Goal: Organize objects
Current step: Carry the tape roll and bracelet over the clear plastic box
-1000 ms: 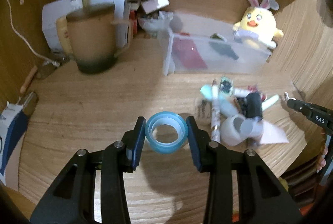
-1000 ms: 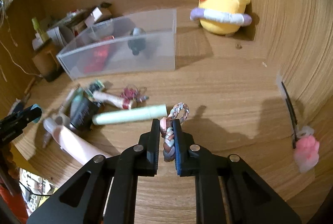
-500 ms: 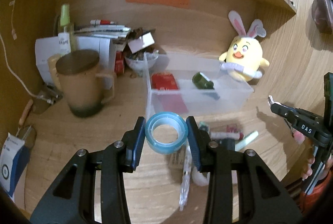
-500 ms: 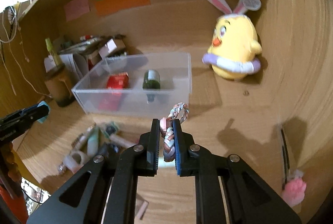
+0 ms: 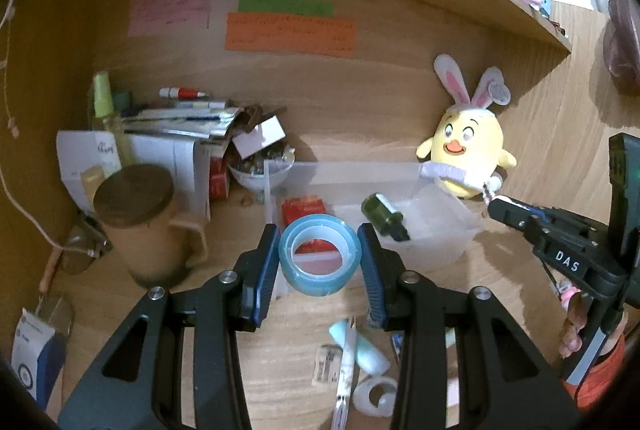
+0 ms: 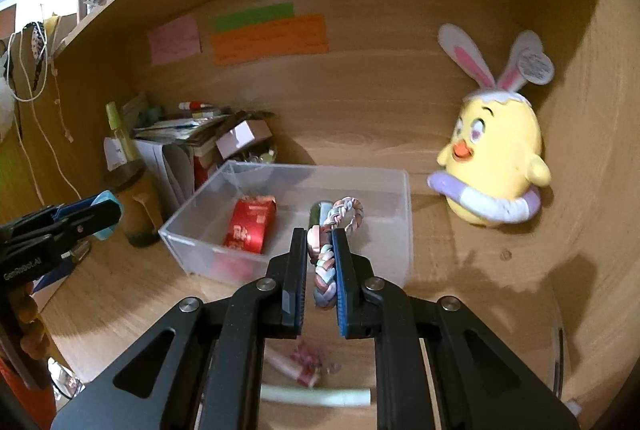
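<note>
Currently both tongs loaded, carried clear of the desk.

Left gripper (image 5: 319, 262): clamped on blue tape roll (image 5: 319, 259), pads on the roll's outer sides, hole facing camera. Probably gripped across the width so it drops flat. Right gripper (image 6: 320, 262): clenched on braided hair tie (image 6: 329, 250), strap pinched between pads, loop sticking out past the tips.

Below and behind left tips: leftover clutter on desk – pen (image 5: 345, 374), white tape roll (image 5: 374, 395), mint tube (image 5: 360, 348). Not yet sorted.

Just ahead of both tips: clear plastic bin (image 6: 402, 230), open top, likely drop target. Already holding red packet (image 6: 251, 226) and dark green bottle (image 5: 383, 217). Tape roll lined up in front of bin's near-left part; hair tie lined up over bin's middle.

Left of left tips: brown lidded mug (image 5: 146, 226). Beyond it: stacked papers and boxes (image 5: 176, 134). Far right of both: yellow chick plush (image 6: 496, 158) against the back wall.

View differences: left wrist alone shows the green bottle whole; in right wrist mostly hidden behind the hair tie. Right wrist alone shows bin's right wall and free floor space. Each view catches the other gripper side-on at frame edge.
</note>
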The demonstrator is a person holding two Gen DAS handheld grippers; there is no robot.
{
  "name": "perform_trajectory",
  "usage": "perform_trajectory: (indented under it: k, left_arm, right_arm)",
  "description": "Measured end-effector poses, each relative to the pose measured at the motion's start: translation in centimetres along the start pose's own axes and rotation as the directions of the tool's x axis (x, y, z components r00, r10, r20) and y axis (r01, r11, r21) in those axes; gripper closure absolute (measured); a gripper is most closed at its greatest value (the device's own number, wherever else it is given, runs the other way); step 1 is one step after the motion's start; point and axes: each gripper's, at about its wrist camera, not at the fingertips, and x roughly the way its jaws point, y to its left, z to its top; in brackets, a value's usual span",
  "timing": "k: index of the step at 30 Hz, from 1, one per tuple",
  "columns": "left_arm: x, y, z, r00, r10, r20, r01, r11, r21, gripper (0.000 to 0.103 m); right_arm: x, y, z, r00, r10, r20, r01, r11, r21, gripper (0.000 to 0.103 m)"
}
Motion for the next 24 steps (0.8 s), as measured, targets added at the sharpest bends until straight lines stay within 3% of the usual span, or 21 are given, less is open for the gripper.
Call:
perform_trajectory:
  k: [13,24]
  left_arm:
    - [4.3,-0.6,2.7,0.999,0.025,-0.022,-0.024,0.999,0.039,0.064]
    - [10.0,0.2,3.1,0.989,-0.005,-0.147,0.007,1.0,0.015,0.064]
  right_arm:
    - [3.6,-0.6,2.5,1.0,-0.008,-0.012,0.008,1.0,-0.015,0.092]
    - [8.4,-2.1,2.2,0.993,-0.031,-0.111,0.03,1.0,-0.004,0.092]
